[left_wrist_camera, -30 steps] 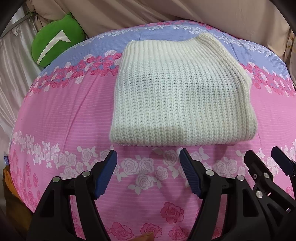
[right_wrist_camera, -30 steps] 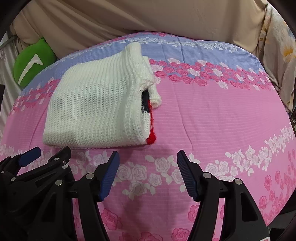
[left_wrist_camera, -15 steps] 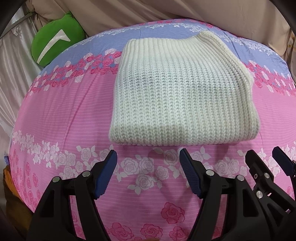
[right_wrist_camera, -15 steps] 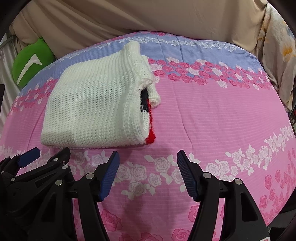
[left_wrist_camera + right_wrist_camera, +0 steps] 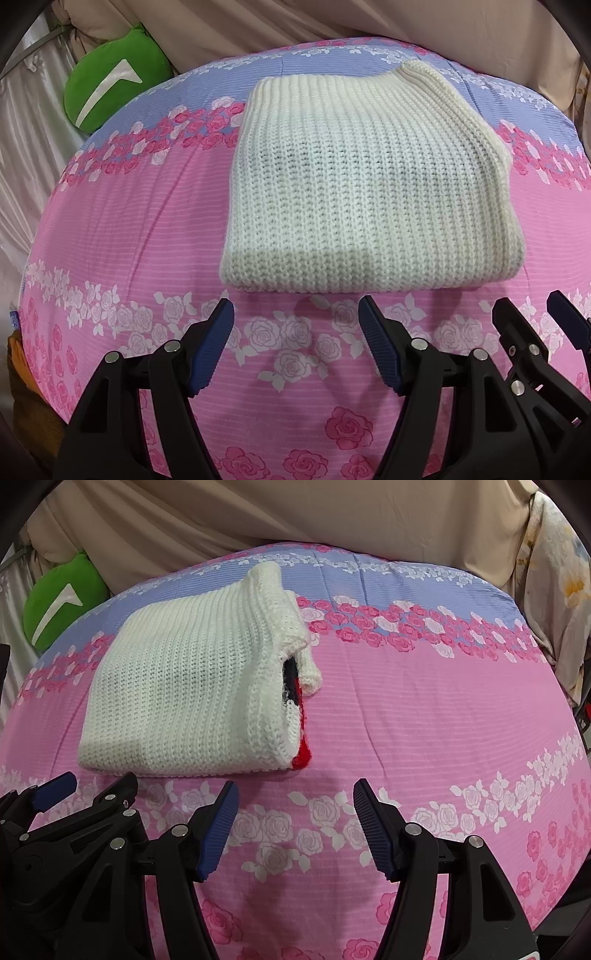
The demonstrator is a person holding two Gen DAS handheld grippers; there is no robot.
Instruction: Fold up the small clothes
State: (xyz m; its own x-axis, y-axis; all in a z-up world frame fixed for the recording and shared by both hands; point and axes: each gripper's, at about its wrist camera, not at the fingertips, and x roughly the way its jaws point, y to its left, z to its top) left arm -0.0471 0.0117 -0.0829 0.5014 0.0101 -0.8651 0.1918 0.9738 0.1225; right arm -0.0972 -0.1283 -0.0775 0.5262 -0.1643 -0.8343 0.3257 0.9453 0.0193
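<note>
Folding is judged done: sweater [image 5: 369, 184] (white knit) is laid compact mid-bed [image 5: 424, 720]; left claw [image 5: 295, 347] and right claw [image 5: 293, 830] are released.

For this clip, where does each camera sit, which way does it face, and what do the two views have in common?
Left wrist: rides the left tongs, low over the floral bedspread, facing the folded white knit straight ahead; its blue fingers stand open, and the right tongs show at lower right.
Right wrist: rides the right tongs, facing the bed with the knit ahead-left, red and black showing at its open side; the left tongs show at lower left.
Shared: knit, bedspread, green cushion.
</note>
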